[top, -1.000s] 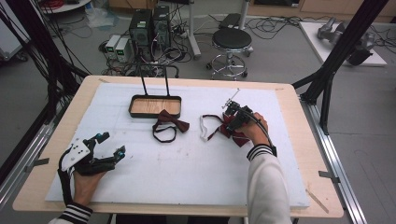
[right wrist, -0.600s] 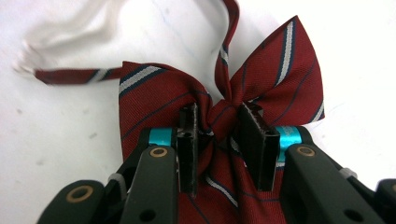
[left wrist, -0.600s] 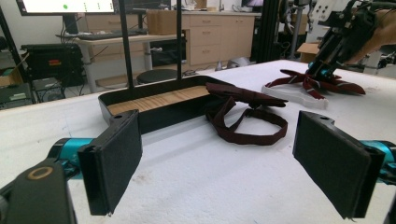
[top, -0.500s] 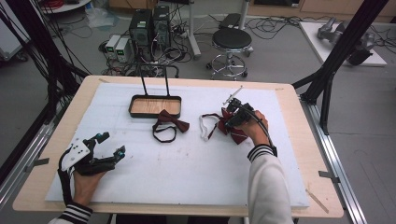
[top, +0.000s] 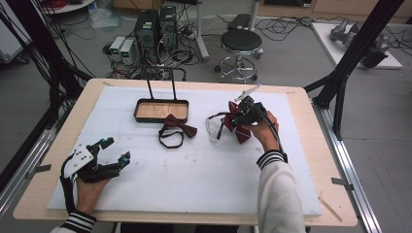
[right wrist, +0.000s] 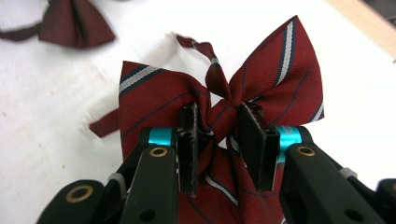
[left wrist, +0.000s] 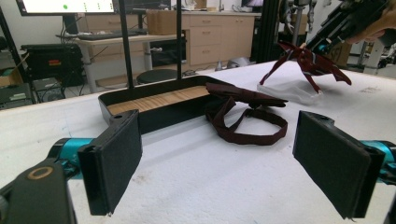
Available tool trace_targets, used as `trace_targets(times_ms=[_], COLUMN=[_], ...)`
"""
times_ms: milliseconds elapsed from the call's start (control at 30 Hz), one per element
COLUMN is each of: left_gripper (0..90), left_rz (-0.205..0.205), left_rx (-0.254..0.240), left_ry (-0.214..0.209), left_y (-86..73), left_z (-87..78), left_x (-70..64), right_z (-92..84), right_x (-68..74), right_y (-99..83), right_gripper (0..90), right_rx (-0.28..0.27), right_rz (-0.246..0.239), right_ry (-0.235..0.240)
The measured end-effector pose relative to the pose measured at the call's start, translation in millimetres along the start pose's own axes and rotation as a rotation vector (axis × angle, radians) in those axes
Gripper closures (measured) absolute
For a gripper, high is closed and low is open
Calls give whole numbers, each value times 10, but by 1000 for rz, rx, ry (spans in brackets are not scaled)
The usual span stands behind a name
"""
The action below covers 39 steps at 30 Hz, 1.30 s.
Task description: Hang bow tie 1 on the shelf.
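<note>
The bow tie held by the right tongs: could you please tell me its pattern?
Dark red bow tie with white and navy diagonal stripes, clearest in the right gripper view.

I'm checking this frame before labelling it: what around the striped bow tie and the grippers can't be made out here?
- Striped bow tie, right gripper view: its knot is hidden between the closed jaws of the right gripper; its lower part is cut off by the gripper body.
- Same tie, high view: blurred and partly behind the hand.
- Plain bow tie, right gripper view: cut off by the top edge.
- Tray, left gripper view: near corner hidden behind the left gripper.

I'm seeing the striped bow tie (right wrist: 280, 79) looking like woven, faintly ribbed cloth; the tray (top: 162, 110) is showing a wood-grain floor inside a matt black rim.
</note>
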<state>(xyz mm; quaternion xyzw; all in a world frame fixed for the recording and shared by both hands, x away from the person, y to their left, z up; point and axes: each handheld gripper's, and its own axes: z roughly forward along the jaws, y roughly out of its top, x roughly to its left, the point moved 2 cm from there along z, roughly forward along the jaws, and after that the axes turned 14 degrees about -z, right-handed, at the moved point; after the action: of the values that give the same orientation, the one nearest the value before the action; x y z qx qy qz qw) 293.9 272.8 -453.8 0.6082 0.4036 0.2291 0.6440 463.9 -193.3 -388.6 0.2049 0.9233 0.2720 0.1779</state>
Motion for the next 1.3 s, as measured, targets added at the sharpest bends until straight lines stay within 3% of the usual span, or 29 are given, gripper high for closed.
trace_targets(times_ms=[267, 533, 633, 667, 733, 1300], left_gripper=[161, 161, 161, 161, 161, 161], left_rz=[0, 0, 0, -1, -1, -2], left_rx=[0, 1, 1, 1, 1, 2], left_ry=[1, 1, 1, 1, 0, 0], left_y=[0, 1, 1, 1, 1, 2], left_z=[-1, -1, -1, -1, -1, -2], left_x=[1, 2, 3, 3, 3, 5], right_z=[-123, -264, -340, -388, -426, -480], right_x=[-50, -78, -85, -88, -82, -33], right_y=[22, 54, 78, 96, 112, 199], right_gripper=[691, 691, 691, 691, 691, 691], right_rx=[-148, -278, -349, -396, -434, -492], right_rz=[64, 88, 101, 108, 115, 102], right_ry=[-34, -69, -104, -123, -127, -163])
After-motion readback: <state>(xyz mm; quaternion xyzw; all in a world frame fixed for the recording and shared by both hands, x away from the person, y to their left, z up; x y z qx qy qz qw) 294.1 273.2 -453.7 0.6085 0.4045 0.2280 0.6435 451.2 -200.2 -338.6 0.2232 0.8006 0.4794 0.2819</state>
